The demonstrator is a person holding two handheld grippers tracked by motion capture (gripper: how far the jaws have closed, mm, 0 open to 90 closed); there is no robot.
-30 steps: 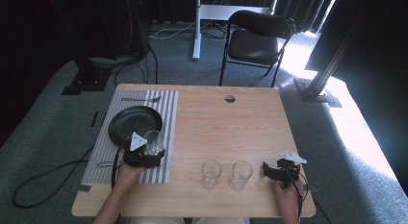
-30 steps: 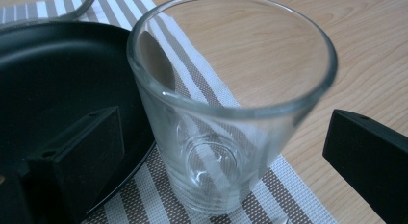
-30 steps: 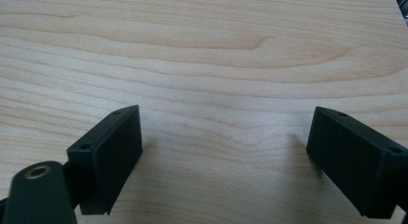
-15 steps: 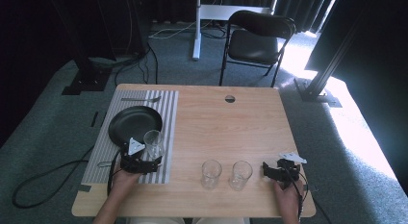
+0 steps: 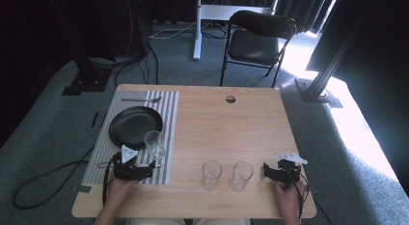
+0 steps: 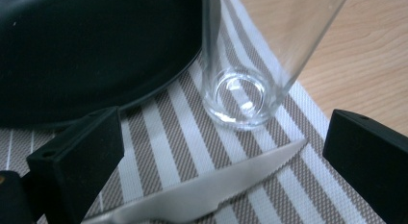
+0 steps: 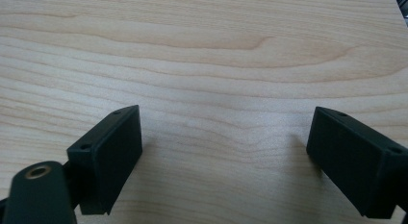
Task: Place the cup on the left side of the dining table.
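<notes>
Three glasses stand on the table (image 5: pixel 251 119): one glass (image 5: pixel 154 144) on the striped placemat (image 5: pixel 166 114) beside the black plate (image 5: pixel 130 124). Left gripper (image 5: pixel 144 166), jaws spread, sits before it over a knife (image 6: pixel 207 190); likely next: close in. Right gripper (image 5: pixel 271 171) rests released.

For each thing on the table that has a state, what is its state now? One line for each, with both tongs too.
Glass on placemat: upright, empty, released.
Two glasses on wood: upright, empty.
Black plate: empty, on striped placemat.
Knife: flat on placemat, before the glass.
Left tongs: open, empty.
Right tongs: open, empty, over bare table.
</notes>
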